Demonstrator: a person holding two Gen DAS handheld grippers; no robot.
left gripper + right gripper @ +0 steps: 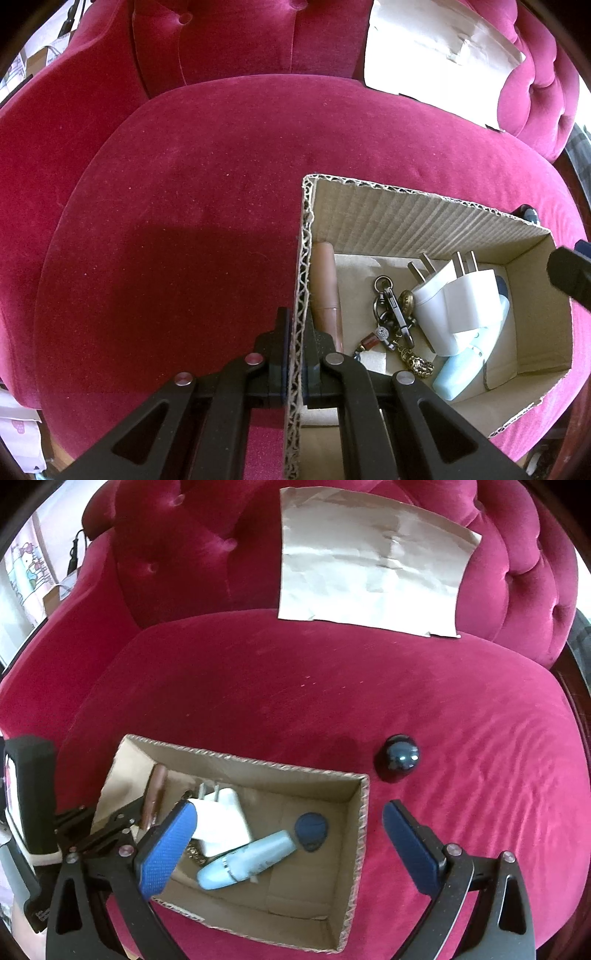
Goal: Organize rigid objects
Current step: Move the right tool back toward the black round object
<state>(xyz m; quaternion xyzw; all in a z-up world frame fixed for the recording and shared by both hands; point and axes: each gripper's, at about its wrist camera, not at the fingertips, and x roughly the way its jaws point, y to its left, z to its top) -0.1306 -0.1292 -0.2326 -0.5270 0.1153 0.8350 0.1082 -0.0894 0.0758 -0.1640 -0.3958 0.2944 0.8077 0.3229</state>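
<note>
A crimson velvet armchair (332,686) with a button-tufted back fills both views. A creased sheet of brown paper (373,565) leans against its backrest, its lower edge resting at the rear of the seat cushion.

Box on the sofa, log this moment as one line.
left gripper: shut on box wall | right gripper: open, empty, over box | in box: plugs, keyring, tube | ball: outside, on sofa

Keyring (395,325) detail unclear (white plugs (458,306) overlap tube).
</note>
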